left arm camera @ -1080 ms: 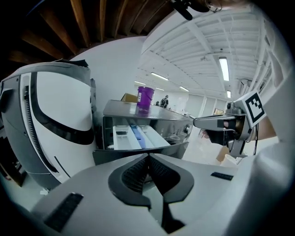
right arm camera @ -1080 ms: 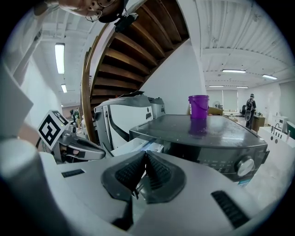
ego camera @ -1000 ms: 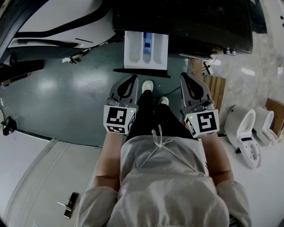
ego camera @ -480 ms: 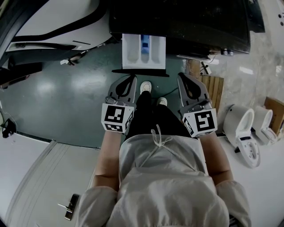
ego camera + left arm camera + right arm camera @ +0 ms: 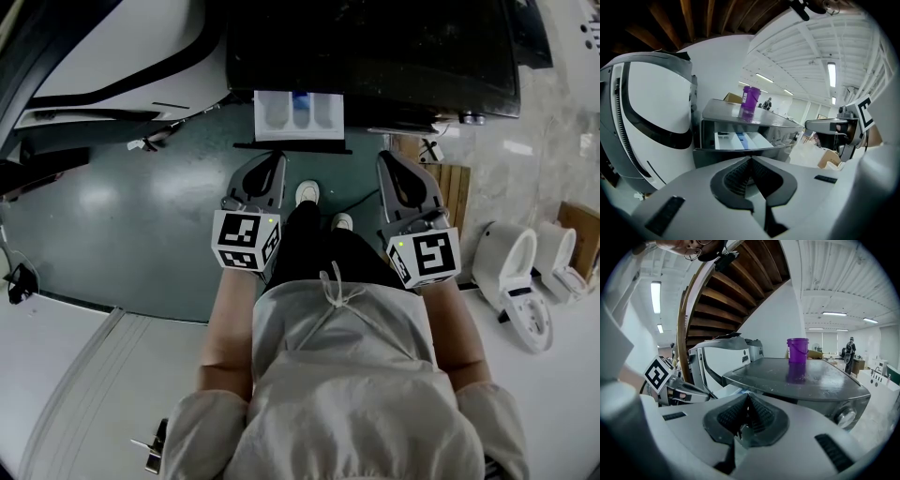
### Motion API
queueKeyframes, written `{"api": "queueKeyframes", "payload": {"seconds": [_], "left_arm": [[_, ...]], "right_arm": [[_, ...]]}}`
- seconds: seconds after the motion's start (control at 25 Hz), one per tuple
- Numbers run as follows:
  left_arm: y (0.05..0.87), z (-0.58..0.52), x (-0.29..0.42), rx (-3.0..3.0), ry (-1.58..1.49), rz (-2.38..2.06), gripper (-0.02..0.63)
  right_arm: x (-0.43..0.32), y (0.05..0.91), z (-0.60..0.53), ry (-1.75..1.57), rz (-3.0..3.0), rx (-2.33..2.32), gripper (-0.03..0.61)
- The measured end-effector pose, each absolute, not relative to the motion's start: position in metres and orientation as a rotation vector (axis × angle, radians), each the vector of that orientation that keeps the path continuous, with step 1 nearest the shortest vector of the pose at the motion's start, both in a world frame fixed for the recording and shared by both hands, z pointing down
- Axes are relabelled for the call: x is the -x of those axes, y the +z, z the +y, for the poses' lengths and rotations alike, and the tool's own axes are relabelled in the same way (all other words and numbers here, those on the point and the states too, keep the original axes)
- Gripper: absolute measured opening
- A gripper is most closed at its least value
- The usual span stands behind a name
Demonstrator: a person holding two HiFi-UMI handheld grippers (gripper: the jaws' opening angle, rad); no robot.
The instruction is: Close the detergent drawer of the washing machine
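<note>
The white detergent drawer with a blue middle compartment sticks out of the dark washing machine. In the left gripper view the drawer lies straight ahead, a little above the jaws. My left gripper is shut and empty, just below the drawer's dark front panel; I cannot tell whether it touches. My right gripper is shut and empty, to the right of the drawer below the machine's front. Its own view looks over the machine's top.
A purple bucket stands on the machine's top. A white curved appliance stands to the left. A wooden pallet and white toilets are at the right. The person's shoes stand on the green floor below the drawer.
Less of the drawer's length shows out of the machine than a second ago. Both grippers sit slightly higher in the head view, nearer the drawer's front.
</note>
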State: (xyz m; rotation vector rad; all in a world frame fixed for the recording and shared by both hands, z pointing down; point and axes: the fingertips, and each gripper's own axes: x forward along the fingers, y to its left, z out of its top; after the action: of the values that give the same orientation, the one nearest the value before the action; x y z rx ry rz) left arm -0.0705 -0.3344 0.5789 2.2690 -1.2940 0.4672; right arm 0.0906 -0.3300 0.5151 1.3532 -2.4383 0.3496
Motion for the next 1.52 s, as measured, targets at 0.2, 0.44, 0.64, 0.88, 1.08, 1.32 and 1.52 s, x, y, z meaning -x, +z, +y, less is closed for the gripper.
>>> {"api": "queueKeyframes", "payload": {"seconds": [0.2,0.44,0.64,0.88,1.08,1.32,1.52], "left_arm": [[0.579,-0.353,0.069,-2.286,0.476,-1.264,0.02],[0.579,-0.369,0.069,-2.304,0.486,-1.244,0.02],[0.58,-0.386,0.069,-2.318,0.492,-1.239,0.02],[0.579,-0.406,0.068,-2.344,0.494,-1.219,0.02],[0.581,-0.418,0.067,-2.349,0.48,-1.21,0.02],[0.584,-0.425,0.067,-2.339,0.475,-1.207,0.02],[0.583,-0.426,0.068,-2.329,0.43,-1.236,0.018]], "right_arm": [[-0.087,0.513,-0.343,0.344,-2.448,-1.36,0.005],[-0.078,0.512,-0.356,0.316,-2.442,-1.354,0.006],[-0.076,0.512,-0.368,0.311,-2.431,-1.381,0.006],[-0.075,0.514,-0.382,0.338,-2.413,-1.43,0.006],[-0.073,0.517,-0.39,0.34,-2.402,-1.441,0.006],[-0.074,0.52,-0.4,0.337,-2.381,-1.446,0.006],[-0.074,0.521,-0.408,0.319,-2.375,-1.434,0.006]]}}
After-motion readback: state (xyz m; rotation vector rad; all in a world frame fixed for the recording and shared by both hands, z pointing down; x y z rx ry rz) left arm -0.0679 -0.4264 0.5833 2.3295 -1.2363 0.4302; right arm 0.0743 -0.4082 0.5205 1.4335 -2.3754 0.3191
